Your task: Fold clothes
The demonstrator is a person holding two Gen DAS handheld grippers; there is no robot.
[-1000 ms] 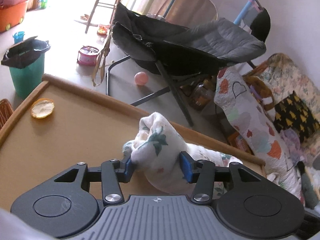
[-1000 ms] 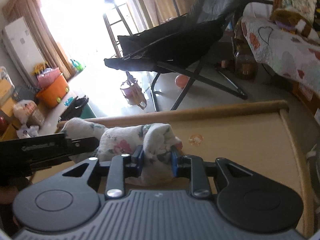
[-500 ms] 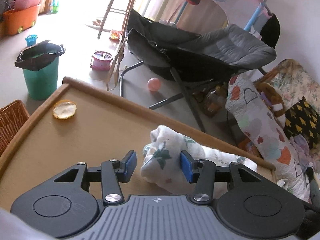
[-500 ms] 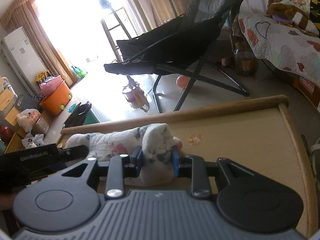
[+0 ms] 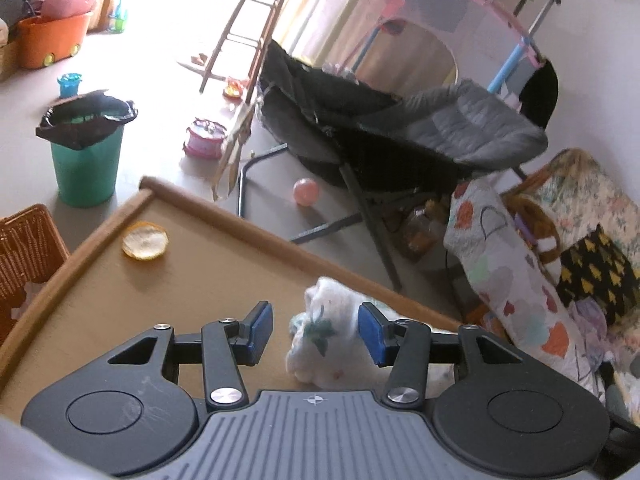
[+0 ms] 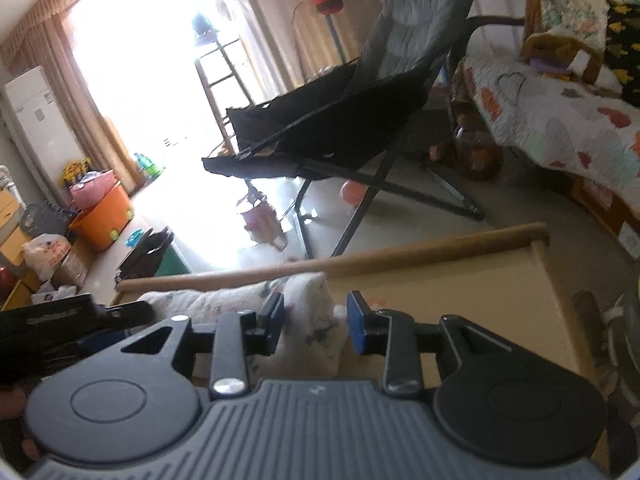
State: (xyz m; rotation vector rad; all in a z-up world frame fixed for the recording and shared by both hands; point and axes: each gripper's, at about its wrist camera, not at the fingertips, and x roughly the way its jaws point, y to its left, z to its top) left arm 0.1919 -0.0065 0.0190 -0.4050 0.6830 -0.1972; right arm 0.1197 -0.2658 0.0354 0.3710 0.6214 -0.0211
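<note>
A white floral garment (image 5: pixel 324 336) lies bunched in a roll on the tan table (image 5: pixel 200 280), close to its far rim. My left gripper (image 5: pixel 316 332) is open around one end of the roll, and its left pad stands clear of the cloth. In the right wrist view the same garment (image 6: pixel 308 316) lies between the pads of my right gripper (image 6: pixel 314 324). Those jaws are opening, and a gap shows at the right pad. The left gripper's black body (image 6: pixel 60 320) comes in from the left edge of that view.
An orange peel disc (image 5: pixel 145 241) lies near the table's far left corner. A wicker basket (image 5: pixel 28 248) and a green bin (image 5: pixel 86 152) stand to the left. Beyond the table are a dark folding chair (image 5: pixel 400 136) and a quilt-covered sofa (image 5: pixel 520 280).
The left gripper has drawn back from the bundle, which no longer fills its gap. The right gripper's jaws have spread apart off the cloth. The garment has settled lower on the table.
</note>
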